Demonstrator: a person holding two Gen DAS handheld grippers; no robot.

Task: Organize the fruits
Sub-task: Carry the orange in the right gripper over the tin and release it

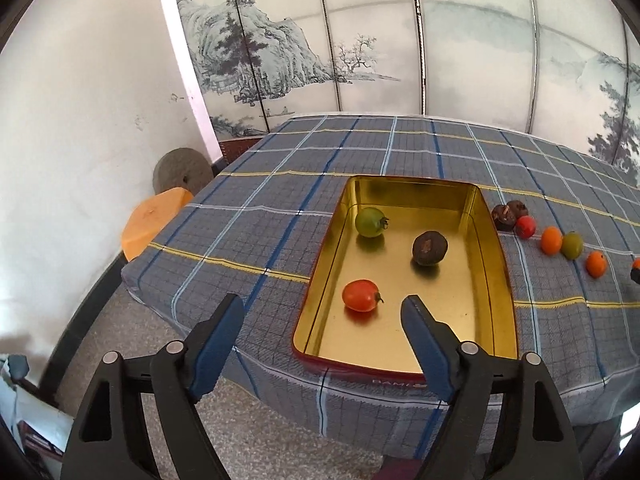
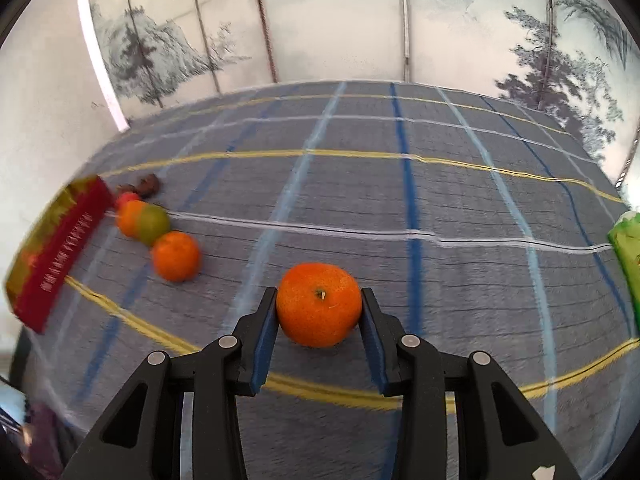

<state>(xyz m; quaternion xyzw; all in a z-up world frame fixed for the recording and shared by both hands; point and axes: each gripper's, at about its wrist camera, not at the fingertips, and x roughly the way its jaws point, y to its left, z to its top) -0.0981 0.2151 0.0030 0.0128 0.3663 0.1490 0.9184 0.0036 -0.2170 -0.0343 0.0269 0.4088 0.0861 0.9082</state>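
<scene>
A gold tin tray (image 1: 490, 264) with a red rim lies on the checked tablecloth. It holds a green fruit (image 1: 370, 222), a dark brown fruit (image 1: 429, 248) and a red fruit (image 1: 361, 295). My left gripper (image 1: 322, 310) is open and empty above the tray's near end. To the tray's right lies a row of several small fruits (image 1: 551, 241). In the right wrist view my right gripper (image 2: 319, 300) is shut on an orange tangerine (image 2: 319, 305) that rests on the cloth. The row of fruits (image 2: 176, 256) and the tray's red side (image 2: 60, 256) lie to its left.
The table's left edge drops to a speckled floor (image 1: 160, 328), with an orange stool (image 1: 154, 220) and a grey stone disc (image 1: 182, 170) beside it. A painted folding screen (image 1: 360, 40) stands behind the table. A green packet (image 2: 628, 256) lies at the far right.
</scene>
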